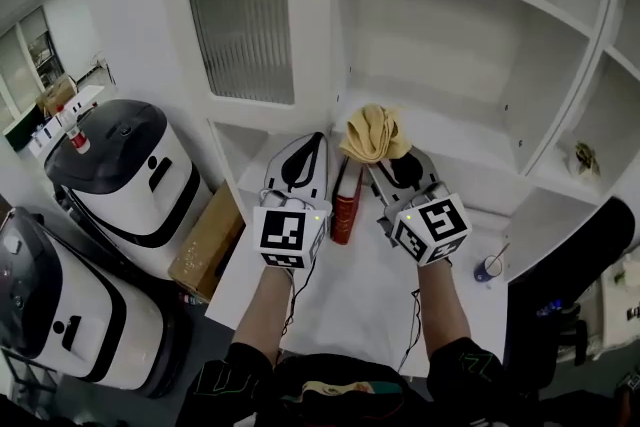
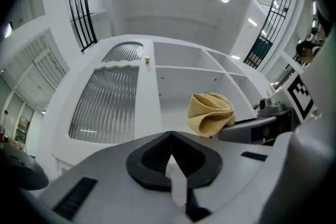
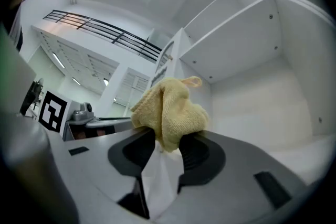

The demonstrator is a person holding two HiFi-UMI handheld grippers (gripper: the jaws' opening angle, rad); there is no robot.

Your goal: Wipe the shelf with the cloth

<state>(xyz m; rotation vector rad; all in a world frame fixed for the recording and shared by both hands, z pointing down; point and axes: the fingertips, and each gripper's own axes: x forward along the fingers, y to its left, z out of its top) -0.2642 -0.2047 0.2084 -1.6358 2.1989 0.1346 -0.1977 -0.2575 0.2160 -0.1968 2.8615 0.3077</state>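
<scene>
Right tool (image 3: 167, 147) clamps the bunched yellow cloth (image 3: 168, 107) in front of the shelf (image 1: 455, 140); left tool (image 2: 170, 139) is closed, empty, alongside.

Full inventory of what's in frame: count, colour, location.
cabinet: one, white, open shelves ahead
cabinet door: one, white with ribbed glass, left of the shelves
cloth: one, yellow, bunched in front of the shelves
red item: one, upright on the counter between the grippers; kind unclear
counter: one, white, below the shelves
cup: one, small, blue-rimmed, counter's right edge
cardboard box: one, brown, left of the counter
machines: two, white and black, far left
small object: one, dark, right-hand shelf; unidentifiable
left gripper: grey, jaws together, empty
right gripper: grey, shut on the cloth
</scene>
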